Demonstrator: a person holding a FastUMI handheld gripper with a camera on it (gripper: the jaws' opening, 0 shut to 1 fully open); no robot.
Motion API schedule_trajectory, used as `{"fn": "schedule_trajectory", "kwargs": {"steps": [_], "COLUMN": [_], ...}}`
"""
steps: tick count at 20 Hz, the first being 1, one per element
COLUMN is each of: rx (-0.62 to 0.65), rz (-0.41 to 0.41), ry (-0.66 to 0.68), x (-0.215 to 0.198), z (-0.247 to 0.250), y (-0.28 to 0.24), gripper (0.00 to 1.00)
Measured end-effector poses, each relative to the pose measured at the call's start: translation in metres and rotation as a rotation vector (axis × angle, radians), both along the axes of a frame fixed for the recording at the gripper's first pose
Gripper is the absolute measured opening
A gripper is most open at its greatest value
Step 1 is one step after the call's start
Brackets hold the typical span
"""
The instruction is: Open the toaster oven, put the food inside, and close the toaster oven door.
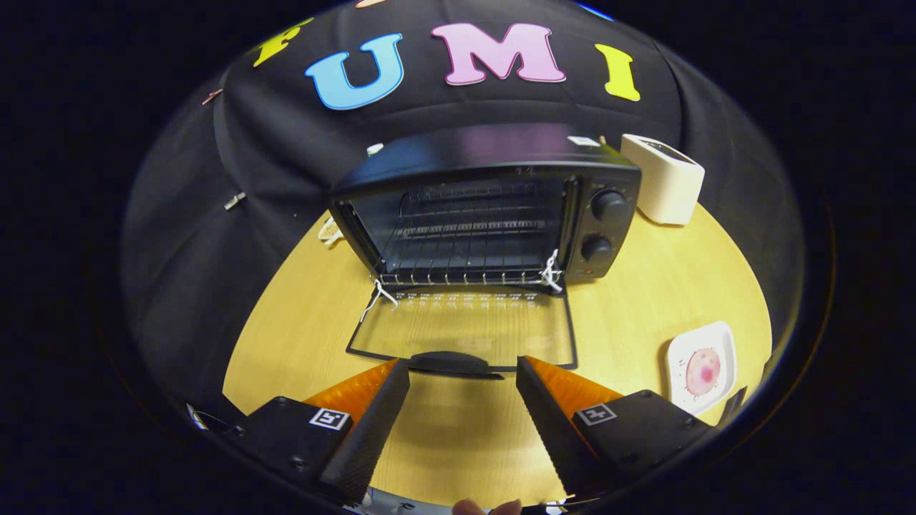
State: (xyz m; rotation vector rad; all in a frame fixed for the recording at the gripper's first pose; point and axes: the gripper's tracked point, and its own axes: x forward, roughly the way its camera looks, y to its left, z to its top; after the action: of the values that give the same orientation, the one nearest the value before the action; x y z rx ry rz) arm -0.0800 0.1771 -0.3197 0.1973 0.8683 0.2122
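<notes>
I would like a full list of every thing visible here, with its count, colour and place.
black toaster oven: one, black, at the back of the table, beyond the gripper.
glass oven door: one, clear with black frame, open flat on the table, just ahead of the fingers.
wire rack: one, metal, inside the oven.
white pop-up toaster: one, white, right of the oven.
white square plate: one, white, right of the door, holding one pink round food item.
round wooden table: one, yellow.
gripper: one, open, holding nothing.
</notes>
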Motion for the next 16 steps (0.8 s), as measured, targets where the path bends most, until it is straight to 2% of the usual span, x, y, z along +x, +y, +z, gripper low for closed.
{"fn": "schedule_trajectory", "kwargs": {"steps": [4,7,10,16], "rx": [-0.009,-0.051,-0.041,-0.059], "rz": [0.017,0.059,0.079,0.034], "ry": [-0.074,-0.091,-0.024,0.12], "x": [0.003,0.002,-0.005,-0.011], "z": [0.042,0.056,0.05,0.019], "y": [-0.067,-0.121,-0.175,-0.286], "gripper": [0.99,0.99,0.99,0.99]}}
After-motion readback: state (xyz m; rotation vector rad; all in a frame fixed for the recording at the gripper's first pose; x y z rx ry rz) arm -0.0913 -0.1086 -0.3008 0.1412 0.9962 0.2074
